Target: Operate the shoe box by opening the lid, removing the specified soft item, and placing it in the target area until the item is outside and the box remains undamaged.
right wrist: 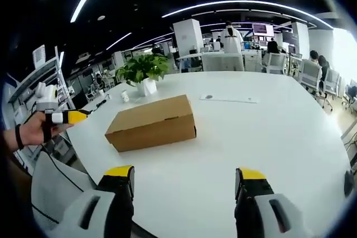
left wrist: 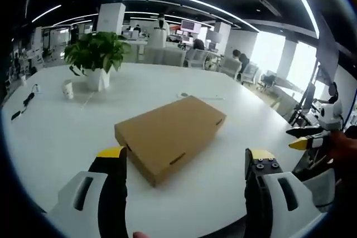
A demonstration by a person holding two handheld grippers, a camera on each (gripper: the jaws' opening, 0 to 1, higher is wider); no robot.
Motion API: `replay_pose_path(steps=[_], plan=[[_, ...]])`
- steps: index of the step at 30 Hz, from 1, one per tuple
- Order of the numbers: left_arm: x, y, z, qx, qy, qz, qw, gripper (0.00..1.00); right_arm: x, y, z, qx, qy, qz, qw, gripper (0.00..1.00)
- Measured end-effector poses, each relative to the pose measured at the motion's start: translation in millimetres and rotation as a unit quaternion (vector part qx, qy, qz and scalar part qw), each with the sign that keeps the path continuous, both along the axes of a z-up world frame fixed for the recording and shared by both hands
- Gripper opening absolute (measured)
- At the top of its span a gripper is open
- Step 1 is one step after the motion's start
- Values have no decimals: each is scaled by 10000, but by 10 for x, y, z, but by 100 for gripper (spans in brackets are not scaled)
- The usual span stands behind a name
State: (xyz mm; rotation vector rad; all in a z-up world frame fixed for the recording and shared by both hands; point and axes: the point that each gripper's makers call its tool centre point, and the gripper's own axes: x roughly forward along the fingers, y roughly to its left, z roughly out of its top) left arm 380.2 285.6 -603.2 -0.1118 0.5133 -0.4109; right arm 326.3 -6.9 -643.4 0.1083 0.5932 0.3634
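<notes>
A shut brown cardboard shoe box point(left wrist: 170, 137) lies flat on the white round table point(left wrist: 50, 137), its lid closed. My left gripper point(left wrist: 186, 157) hovers just short of the box's near corner, jaws wide apart and holding nothing. The right gripper point(left wrist: 307, 137) comes in at the right edge, held by a hand beyond the table's rim. In the right gripper view the box point(right wrist: 152, 122) sits a little ahead and to the left. My right gripper point(right wrist: 185, 175) is open over bare table point(right wrist: 279, 137). The left gripper point(right wrist: 64, 117) shows at the far left.
A potted green plant point(left wrist: 97, 54) point(right wrist: 144, 69) stands behind the box, with a small paper cup point(left wrist: 68, 89) beside it. A black cable point(left wrist: 25, 104) lies near the table's edge. A small round disc point(left wrist: 184, 95) lies past the box. Office chairs, desks and people fill the background.
</notes>
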Motion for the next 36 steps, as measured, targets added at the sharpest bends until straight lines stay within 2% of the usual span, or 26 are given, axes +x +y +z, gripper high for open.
replay_pose_path(steps=[14,36], plan=[[-3,85,-8,-29,9,110,9999,87,31,49,-14,-6,15,69,10000,73],[8,88,-35,-76,28,116,9999,87,21,37,-40,72,62,1,10000,72]])
